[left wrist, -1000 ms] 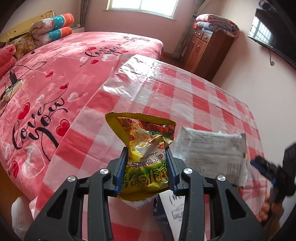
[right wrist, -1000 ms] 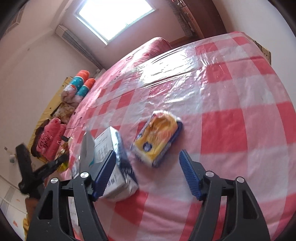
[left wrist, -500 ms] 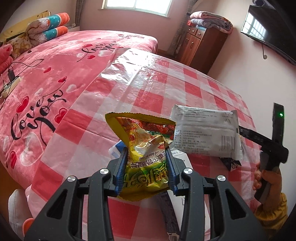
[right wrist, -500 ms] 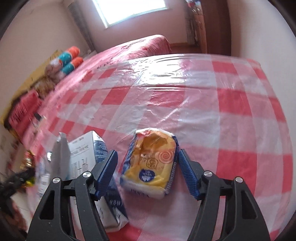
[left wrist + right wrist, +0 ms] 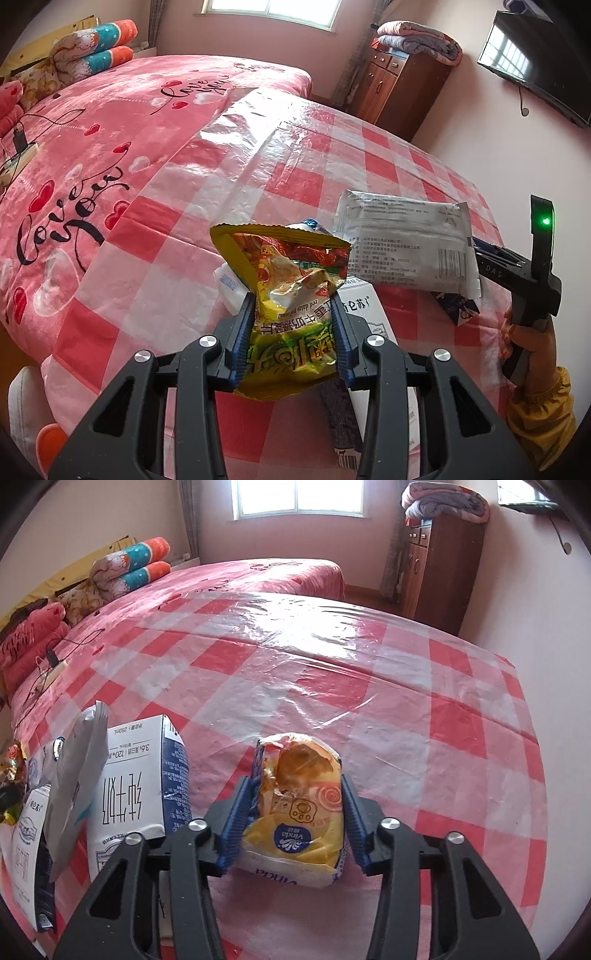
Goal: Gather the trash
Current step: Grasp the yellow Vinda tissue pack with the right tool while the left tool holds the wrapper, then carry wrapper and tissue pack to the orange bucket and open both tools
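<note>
My left gripper is shut on a crumpled yellow snack bag and holds it above the checked table. My right gripper has closed on a yellow Vinda tissue pack that rests on the table. A white and blue milk carton stands just left of it; it also shows in the left wrist view. A grey-white flat packet sticks up beside the carton, edge-on in the right wrist view.
A pink bed runs along the table's left side. A wooden cabinet with folded blankets stands at the far wall. A power strip with cables lies on the bed. A TV hangs on the right wall.
My right gripper swung toward the tissue pack, moved in around it and closed on it. My left gripper kept the snack bag and shifted slightly over the table.
</note>
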`<state>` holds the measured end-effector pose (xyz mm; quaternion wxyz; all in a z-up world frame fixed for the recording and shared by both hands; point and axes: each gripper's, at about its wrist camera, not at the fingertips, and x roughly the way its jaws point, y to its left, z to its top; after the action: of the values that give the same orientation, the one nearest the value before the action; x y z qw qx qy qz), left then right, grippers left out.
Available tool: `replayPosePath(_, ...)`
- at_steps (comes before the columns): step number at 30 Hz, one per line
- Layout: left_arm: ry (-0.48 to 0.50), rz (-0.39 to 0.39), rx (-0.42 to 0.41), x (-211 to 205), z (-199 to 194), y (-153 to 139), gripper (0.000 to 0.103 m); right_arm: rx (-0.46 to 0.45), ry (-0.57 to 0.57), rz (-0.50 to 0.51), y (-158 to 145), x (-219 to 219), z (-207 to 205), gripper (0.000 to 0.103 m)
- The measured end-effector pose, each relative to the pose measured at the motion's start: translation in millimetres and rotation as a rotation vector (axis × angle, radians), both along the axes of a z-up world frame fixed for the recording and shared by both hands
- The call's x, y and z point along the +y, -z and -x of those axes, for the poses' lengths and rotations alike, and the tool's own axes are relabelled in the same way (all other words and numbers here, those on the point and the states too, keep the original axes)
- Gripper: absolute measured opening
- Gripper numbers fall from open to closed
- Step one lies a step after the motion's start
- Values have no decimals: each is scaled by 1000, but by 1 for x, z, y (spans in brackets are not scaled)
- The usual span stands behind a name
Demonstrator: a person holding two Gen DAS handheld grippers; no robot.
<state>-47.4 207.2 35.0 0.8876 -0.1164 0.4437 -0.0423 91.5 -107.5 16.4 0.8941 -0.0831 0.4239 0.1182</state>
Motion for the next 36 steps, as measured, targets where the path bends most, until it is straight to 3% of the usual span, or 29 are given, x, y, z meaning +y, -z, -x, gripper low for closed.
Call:
replayPosePath(6, 3, 14, -6, -2, 7, 0, 40, 6, 34, -81, -4, -20, 12, 39)
replayPosePath(18, 21, 38, -22, -8, 23, -5, 40, -45, 77, -180, -15, -46, 49, 39)
replayPosePath(36, 84, 70, -40, -19, 58, -12, 40, -42, 94, -344, -33, -63, 105, 39)
